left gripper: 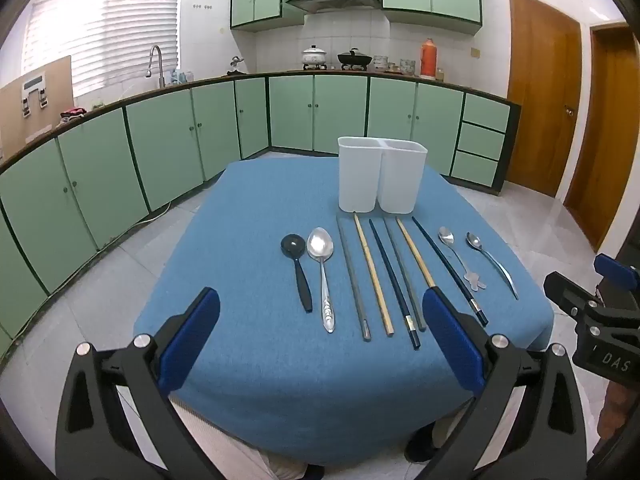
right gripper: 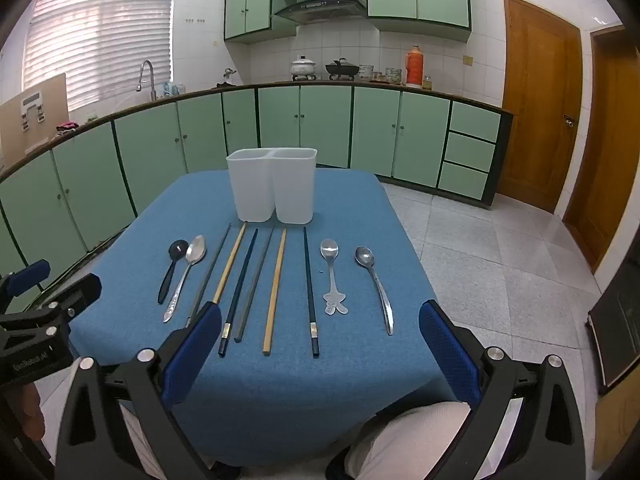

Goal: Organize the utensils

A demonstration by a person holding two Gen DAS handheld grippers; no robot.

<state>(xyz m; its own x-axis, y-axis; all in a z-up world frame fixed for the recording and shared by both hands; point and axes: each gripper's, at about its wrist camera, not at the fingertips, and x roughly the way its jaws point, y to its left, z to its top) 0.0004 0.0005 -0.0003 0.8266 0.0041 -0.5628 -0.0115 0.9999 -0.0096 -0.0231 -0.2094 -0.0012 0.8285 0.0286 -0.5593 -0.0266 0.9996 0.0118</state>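
Note:
A white two-compartment holder [left gripper: 380,176] [right gripper: 273,186] stands empty at the far side of the blue table [left gripper: 248,240] [right gripper: 360,208]. In front of it lie a black spoon [left gripper: 298,270] [right gripper: 171,268], a large steel spoon [left gripper: 322,272] [right gripper: 188,276], several chopsticks [left gripper: 374,276] [right gripper: 276,288], a short spoon with a figure-shaped handle [left gripper: 460,258] [right gripper: 331,272] and a slim steel spoon [left gripper: 492,260] [right gripper: 376,284]. My left gripper [left gripper: 320,336] is open and empty above the near table edge. My right gripper [right gripper: 320,348] is open and empty, also at the near edge.
Green kitchen cabinets [left gripper: 160,140] run along the left and back walls with a sink [left gripper: 156,64] and pots on the counter. Wooden doors [left gripper: 544,96] are on the right. The right gripper's body [left gripper: 592,320] shows in the left wrist view.

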